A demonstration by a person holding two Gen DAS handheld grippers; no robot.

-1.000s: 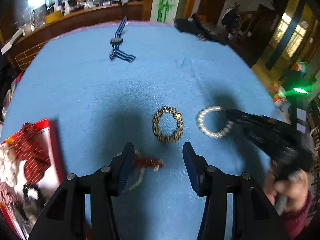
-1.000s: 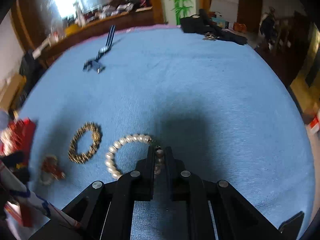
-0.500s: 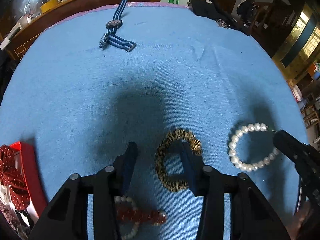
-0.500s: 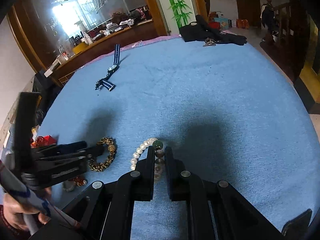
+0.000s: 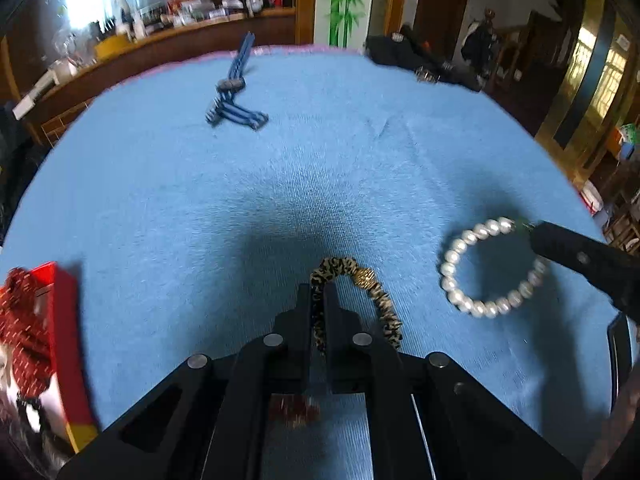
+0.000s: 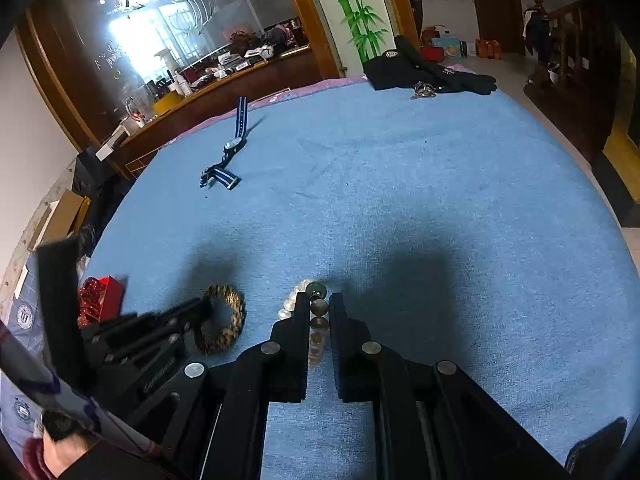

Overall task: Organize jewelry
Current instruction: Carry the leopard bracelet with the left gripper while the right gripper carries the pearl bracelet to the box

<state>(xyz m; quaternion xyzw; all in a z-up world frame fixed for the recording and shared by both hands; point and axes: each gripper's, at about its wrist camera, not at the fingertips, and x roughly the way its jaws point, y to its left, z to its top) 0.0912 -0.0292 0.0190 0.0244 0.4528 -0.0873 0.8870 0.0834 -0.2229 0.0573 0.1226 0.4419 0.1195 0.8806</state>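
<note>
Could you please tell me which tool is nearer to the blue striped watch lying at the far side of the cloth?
Neither clearly. The left tool, shut on the leopard bracelet, and the right tool, shut on the pearl bracelet, are both far from the watch.

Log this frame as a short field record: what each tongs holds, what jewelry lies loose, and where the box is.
surface: blue cloth-covered table
left tongs: shut on leopard-print fabric bracelet
right tongs: shut on white pearl bead bracelet
loose: blue striped strap watch, far side
box: red open jewelry box, at the left edge of the left wrist view
</note>
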